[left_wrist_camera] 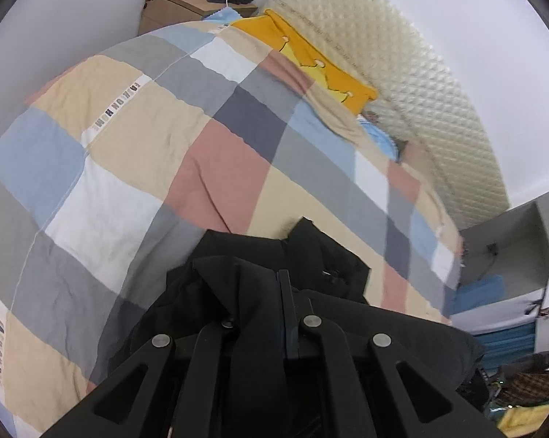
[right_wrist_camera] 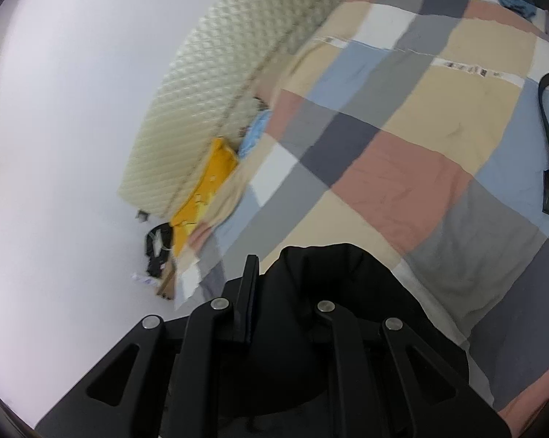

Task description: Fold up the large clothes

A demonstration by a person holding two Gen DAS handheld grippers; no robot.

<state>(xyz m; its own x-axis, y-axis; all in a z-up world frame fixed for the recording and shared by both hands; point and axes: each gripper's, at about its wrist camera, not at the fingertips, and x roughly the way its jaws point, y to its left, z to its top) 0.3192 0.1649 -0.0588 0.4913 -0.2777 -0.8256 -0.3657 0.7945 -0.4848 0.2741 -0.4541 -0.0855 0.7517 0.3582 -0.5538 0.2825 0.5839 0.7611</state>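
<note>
Now your left tool (left_wrist_camera: 279, 292) and right tool (right_wrist_camera: 274, 277) each clamp the black garment (left_wrist_camera: 311, 255), bunched at lower centre above the checked quilt (left_wrist_camera: 128, 146). Its long axis can't be told; the quilt's strip lettering is blurred.

so both claws are clamped right now. left claw (left_wrist_camera: 274, 292): the two black fingers are pressed nearly together, only one thin finger (left_wrist_camera: 284, 314) really shows, and black jacket (left_wrist_camera: 311, 255) fabric is bunched around and over the linkage arms. It's tipped down toward the near edge of the bed. right claw (right_wrist_camera: 270, 284): one finger (right_wrist_camera: 247, 299) sticks up clearly on the left side, the other is buried under a fold of the same black jacket (right_wrist_camera: 329, 273), so it's pinching cloth between them. This one's rolled over a fair bit, so its view is tilted sideways, and the frame is a little blurred
</note>
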